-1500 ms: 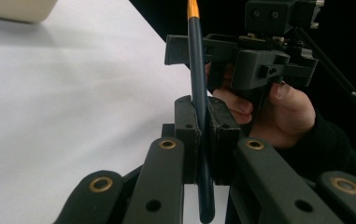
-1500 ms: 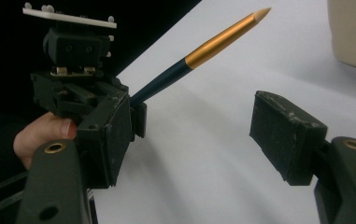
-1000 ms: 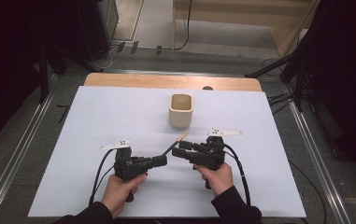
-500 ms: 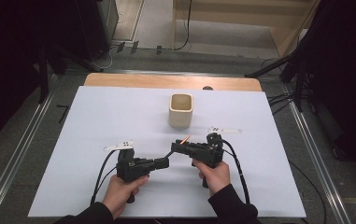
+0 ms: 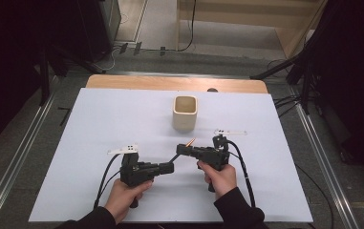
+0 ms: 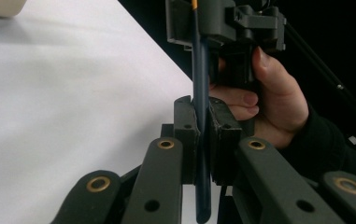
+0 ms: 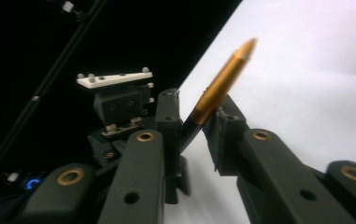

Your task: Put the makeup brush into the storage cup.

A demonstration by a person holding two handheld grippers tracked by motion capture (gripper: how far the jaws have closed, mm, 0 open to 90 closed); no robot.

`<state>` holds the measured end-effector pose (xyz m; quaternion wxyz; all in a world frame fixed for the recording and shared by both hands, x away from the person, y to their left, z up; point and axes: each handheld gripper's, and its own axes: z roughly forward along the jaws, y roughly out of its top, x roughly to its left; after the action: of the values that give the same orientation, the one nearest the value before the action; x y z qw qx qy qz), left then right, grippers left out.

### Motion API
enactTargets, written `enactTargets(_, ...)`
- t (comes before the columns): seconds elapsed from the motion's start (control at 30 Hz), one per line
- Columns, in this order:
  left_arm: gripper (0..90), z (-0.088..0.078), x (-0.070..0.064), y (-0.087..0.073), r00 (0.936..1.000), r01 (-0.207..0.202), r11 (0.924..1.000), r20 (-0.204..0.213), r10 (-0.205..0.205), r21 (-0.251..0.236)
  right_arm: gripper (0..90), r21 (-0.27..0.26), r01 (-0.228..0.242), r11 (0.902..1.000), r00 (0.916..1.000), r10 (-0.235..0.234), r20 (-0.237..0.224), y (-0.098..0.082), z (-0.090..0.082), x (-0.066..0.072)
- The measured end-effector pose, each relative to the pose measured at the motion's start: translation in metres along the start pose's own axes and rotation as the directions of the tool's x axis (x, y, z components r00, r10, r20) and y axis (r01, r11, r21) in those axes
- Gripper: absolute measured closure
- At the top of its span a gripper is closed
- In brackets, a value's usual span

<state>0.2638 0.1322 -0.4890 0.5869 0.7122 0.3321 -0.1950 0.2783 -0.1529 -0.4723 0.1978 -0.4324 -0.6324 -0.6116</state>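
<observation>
Pen (image 6: 200, 70): dark barrel with a gold tip (image 7: 224, 79), spanning between both grippers above the near middle of the white table (image 5: 98, 119).
Left gripper (image 5: 169, 168): jaws pinching the dark barrel.
Right gripper (image 5: 182, 150): jaws just closing around the pen near its gold end.
Cup (image 5: 185, 112): beige, upright, farther off, apart.

High view: fixed overhead, facing forward and down on the desk (image 5: 98, 119), far off. Left gripper view: close behind its jaws, facing the right gripper (image 6: 222, 28). Right gripper view: likewise close, facing the left gripper (image 7: 119, 102). All share the pen (image 5: 182, 149).
</observation>
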Motion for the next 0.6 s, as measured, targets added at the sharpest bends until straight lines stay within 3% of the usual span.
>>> enactTargets(0.13, 65.8, 0.003, 0.001, 0.003, 0.9999, -0.009, 0.9990, -0.004, 0.009, 0.045, 83.2, 0.013, -0.011, 0.9998, 0.9989, 0.012, -0.046, 0.000, 0.000, 0.000)
enactTargets(0.2, 60.1, 0.004, -0.001, 0.005, 0.9993, -0.035, 0.9968, -0.006, 0.036, 0.073, 83.4, 0.021, -0.012, 0.9997, 0.9988, 0.013, -0.048, 0.001, 0.000, 0.001)
enactTargets(0.33, 45.3, 0.005, -0.003, 0.010, 0.9987, -0.050, 0.9925, -0.008, 0.051, 0.112, 83.4, 0.025, -0.022, 0.9994, 0.9983, 0.024, -0.053, 0.002, -0.001, 0.000)
enactTargets(0.6, 37.4, 0.000, -0.004, 0.016, 0.9983, -0.056, 0.9876, -0.010, 0.058, 0.147, 83.4, 0.042, -0.025, 0.9988, 0.9991, 0.026, -0.032, 0.004, -0.003, -0.002)
